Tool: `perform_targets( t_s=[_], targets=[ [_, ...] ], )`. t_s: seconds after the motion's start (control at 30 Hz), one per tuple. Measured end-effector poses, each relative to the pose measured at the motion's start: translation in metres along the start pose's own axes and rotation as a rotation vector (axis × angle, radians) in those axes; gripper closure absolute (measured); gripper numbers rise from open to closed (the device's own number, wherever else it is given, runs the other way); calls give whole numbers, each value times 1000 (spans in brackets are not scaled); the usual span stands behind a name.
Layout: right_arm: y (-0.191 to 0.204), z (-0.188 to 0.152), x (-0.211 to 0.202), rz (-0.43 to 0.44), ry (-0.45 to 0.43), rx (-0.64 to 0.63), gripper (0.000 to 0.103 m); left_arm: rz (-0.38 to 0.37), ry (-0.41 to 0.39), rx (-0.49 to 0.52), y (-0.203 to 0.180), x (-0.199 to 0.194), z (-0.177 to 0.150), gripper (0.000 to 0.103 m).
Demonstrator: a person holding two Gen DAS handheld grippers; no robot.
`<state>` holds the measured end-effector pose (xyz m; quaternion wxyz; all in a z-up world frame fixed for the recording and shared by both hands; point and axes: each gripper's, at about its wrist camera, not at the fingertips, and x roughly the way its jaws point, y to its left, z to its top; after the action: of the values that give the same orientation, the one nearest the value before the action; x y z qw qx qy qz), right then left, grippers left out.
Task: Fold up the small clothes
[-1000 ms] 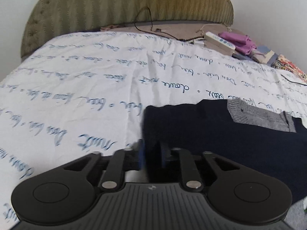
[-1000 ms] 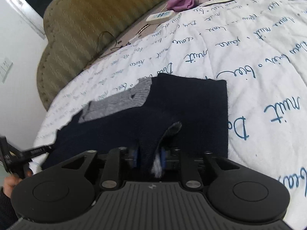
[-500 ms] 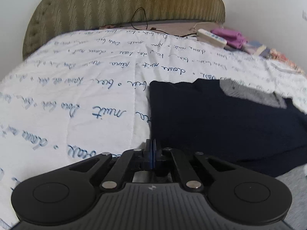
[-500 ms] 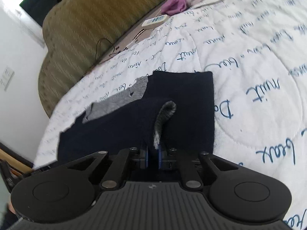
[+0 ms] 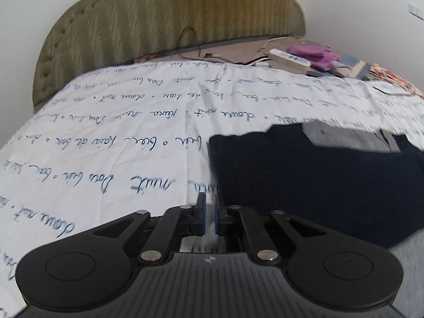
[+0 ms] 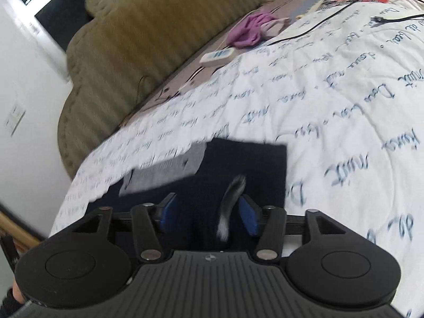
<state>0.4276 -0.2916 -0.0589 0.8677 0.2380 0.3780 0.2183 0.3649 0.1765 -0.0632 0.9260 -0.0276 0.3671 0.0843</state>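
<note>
A dark navy garment with a grey knit band lies flat on the white bedspread. My left gripper hovers just left of the garment's near corner. Its jaws are opening by a narrow gap, and only bedspread shows between them. In the right wrist view the navy garment lies under my right gripper, whose jaws are opening wide. A raised grey-white ridge of the cloth stands between the blue pads, close to the right one, and neither pad presses on it.
An olive headboard backs the bed. A white power strip and a purple cloth lie at the far right, with a black cable across the spread. A person's hand shows at the lower left.
My right gripper, shut on a ridge of the navy cloth before, has opened and let it go. My left gripper shut beside the garment's corner, then parted slightly.
</note>
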Motion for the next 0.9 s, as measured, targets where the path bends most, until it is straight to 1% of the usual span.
perform_targets(
  t_s=[0.07, 0.1, 0.13, 0.17, 0.2, 0.23, 0.3, 0.33, 0.37, 0.4, 0.43, 0.47, 0.5, 0.53, 0.57, 0.6, 0.63, 0.67, 0.7, 0.73, 0.77, 0.8, 0.87, 0.9],
  targets=[
    [-3, 8, 18, -35, 47, 18, 44, -16, 76, -48, 1, 23, 7, 87],
    [-3, 8, 26, -44, 61, 21, 47, -17, 85, -63, 1, 32, 10, 87],
    [-3, 7, 32, -37, 56, 19, 60, -17, 55, -62, 1, 34, 10, 87],
    [-2, 5, 36, -23, 47, 9, 73, -13, 53, -48, -1, 38, 11, 88],
    [3, 3, 39, -37, 33, -28, 87, 0, 47, -31, -3, 40, 12, 93],
    [10, 1, 39, -55, 13, -89, 87, 18, 39, -18, -5, 40, 10, 96],
    [25, -4, 30, -68, -74, -217, 88, 40, 10, 28, -9, 40, 4, 97],
    [26, -6, 30, -92, -86, -257, 87, 62, -14, 64, -13, 39, -1, 97],
    [21, -7, 39, -122, -38, -263, 87, 82, -32, 104, -18, 38, -5, 97],
    [14, -9, 48, -131, 7, -259, 78, 100, -40, 137, -21, 37, -6, 97],
    [10, -8, 46, -114, -13, -243, 73, 120, -44, 159, -23, 35, -5, 97],
    [8, -2, 43, -96, 5, -199, 69, 142, -62, 170, -23, 30, -2, 96],
    [5, 5, 39, -78, 23, -146, 60, 154, -104, 183, -22, 21, 2, 96],
    [3, 13, 34, -63, 25, -108, 53, 165, -176, 196, -19, 9, 5, 96],
    [3, 19, 26, -48, -9, -102, 49, 171, -256, 208, -17, -3, 9, 94],
    [7, 24, 21, -36, -46, -129, 39, 164, -329, 221, -16, -12, 15, 90],
    [12, 31, 19, -28, -59, -174, 30, 140, -364, 231, -17, -15, 23, 85],
    [17, 38, 23, -32, -45, -225, 28, 99, -367, 241, -19, -14, 34, 66],
    [23, 45, 30, -47, -21, -275, 29, 41, -343, 248, -22, -7, 46, 39],
    [30, 52, 41, -68, 8, -323, 29, -21, -306, 255, -27, 4, 56, 27],
    [36, 60, 53, -86, 45, -364, 29, -83, -258, 268, -34, 17, 67, 20],
    [39, 67, 65, -89, 85, -386, 30, -123, -208, 281, -42, 30, 76, 21],
    [47, 78, 88, -101, 148, -417, 30, -190, -103, 313, -60, 58, 93, 21],
    [50, 82, 97, -114, 171, -441, 30, -200, -82, 325, -67, 68, 98, 21]
  ],
)
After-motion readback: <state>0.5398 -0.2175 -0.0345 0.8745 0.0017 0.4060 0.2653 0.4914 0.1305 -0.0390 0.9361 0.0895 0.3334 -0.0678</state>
